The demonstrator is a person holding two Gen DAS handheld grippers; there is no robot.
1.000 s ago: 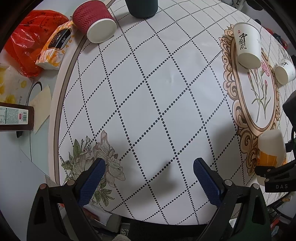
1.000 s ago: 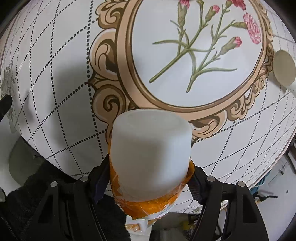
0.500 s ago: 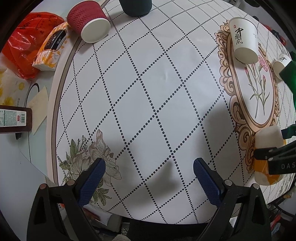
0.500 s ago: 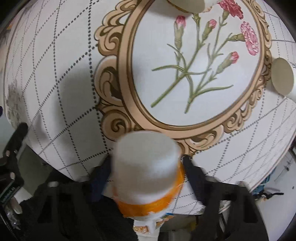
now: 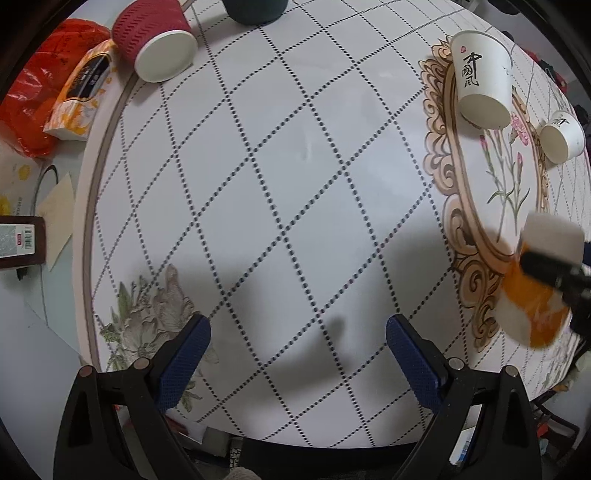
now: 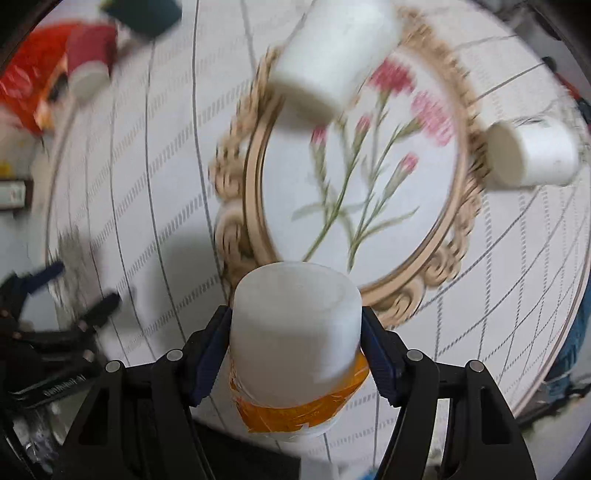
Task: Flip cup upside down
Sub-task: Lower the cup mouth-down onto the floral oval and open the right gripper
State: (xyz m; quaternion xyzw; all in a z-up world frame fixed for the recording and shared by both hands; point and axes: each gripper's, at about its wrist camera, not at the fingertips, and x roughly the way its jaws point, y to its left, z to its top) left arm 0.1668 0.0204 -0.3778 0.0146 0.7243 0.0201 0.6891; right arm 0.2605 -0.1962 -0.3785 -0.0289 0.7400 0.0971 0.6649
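A white plastic cup with an orange band is clamped between the blue pads of my right gripper, its closed bottom pointing away from the camera, above the table's near right edge. It also shows in the left wrist view, tilted and blurred, held off the cloth by the right gripper. My left gripper is open and empty over the chequered tablecloth, well to the left of the cup.
Two white paper cups lie on their sides on the floral medallion. A red ribbed cup lies at the far left, a dark cup beyond it. An orange packet and red bag lie off the cloth.
My right gripper has swung with the cup, and its view has turned to show the far cups. The left gripper has hardly moved.
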